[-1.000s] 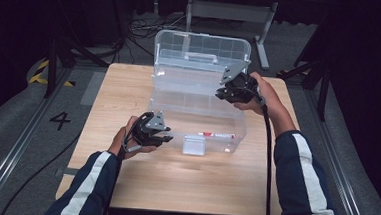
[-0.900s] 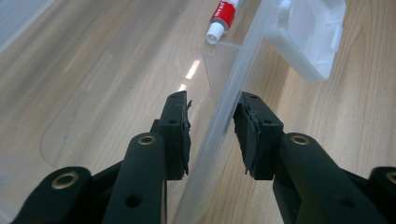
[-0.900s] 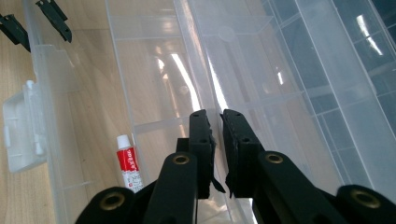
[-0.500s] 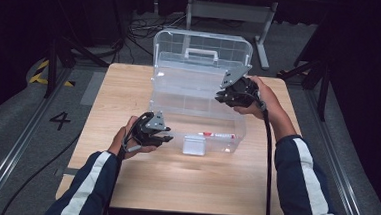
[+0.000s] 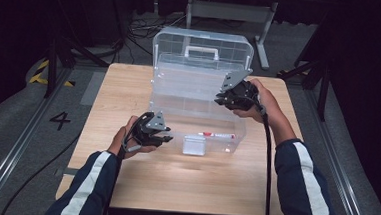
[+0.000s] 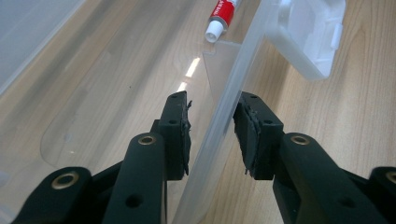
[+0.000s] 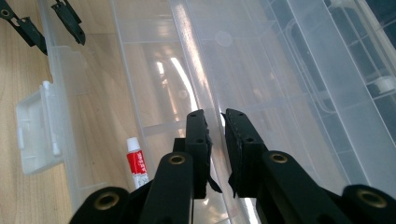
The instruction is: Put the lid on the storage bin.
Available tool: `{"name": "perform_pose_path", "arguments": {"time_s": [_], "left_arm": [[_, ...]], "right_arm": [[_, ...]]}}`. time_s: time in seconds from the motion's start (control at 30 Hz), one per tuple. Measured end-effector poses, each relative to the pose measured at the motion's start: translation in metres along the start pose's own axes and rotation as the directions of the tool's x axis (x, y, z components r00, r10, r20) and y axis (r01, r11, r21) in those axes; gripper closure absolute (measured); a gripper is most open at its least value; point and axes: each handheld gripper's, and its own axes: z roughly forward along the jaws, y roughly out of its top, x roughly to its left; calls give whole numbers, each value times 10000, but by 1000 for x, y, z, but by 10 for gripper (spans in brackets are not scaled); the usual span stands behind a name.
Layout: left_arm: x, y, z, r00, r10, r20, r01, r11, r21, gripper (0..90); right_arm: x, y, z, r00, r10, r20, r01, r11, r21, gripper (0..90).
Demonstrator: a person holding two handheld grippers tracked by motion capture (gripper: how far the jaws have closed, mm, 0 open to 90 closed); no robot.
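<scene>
A clear plastic storage box (image 5: 202, 121) stands on the wooden table with its lid (image 5: 202, 45) raised upright behind it. Inside on the floor lies a small red-and-white tube (image 5: 217, 135) (image 6: 223, 14) (image 7: 137, 163). My left gripper (image 5: 166, 136) (image 6: 212, 126) sits at the front left corner, its pads pressed on the box's front wall (image 6: 233, 84). My right gripper (image 5: 221, 99) (image 7: 218, 135) is at the lid's right edge, shut on that thin clear edge (image 7: 196, 56). The left gripper's jaws (image 7: 46, 23) show far off in the right gripper view.
A white latch flap (image 5: 194, 144) (image 6: 308, 32) (image 7: 37, 135) hangs open on the outside of the front wall. Bare table (image 5: 173, 186) lies in front of the box. Metal rails and dark stands flank the table, with cables on the floor behind.
</scene>
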Motion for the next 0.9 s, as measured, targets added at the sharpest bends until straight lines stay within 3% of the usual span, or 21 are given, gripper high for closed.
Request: {"name": "perform_pose_path", "arguments": {"time_s": [0.5, 0.7, 0.9], "left_arm": [[-2, 0, 0, 9999, 11, -105, -11, 10000, 55, 638], [-8, 5, 3, 9986, 293, -440, -286, 9994, 168, 635], [-9, 8, 2, 9985, 384, -397, -383, 9993, 49, 656]], "right_arm": [[4, -8, 0, 9997, 223, -69, -227, 9982, -554, 789], [10, -10, -1, 9999, 55, 113, -48, 9981, -610, 786], [10, -13, -1, 9998, 193, 6, -192, 9967, -784, 782]]}}
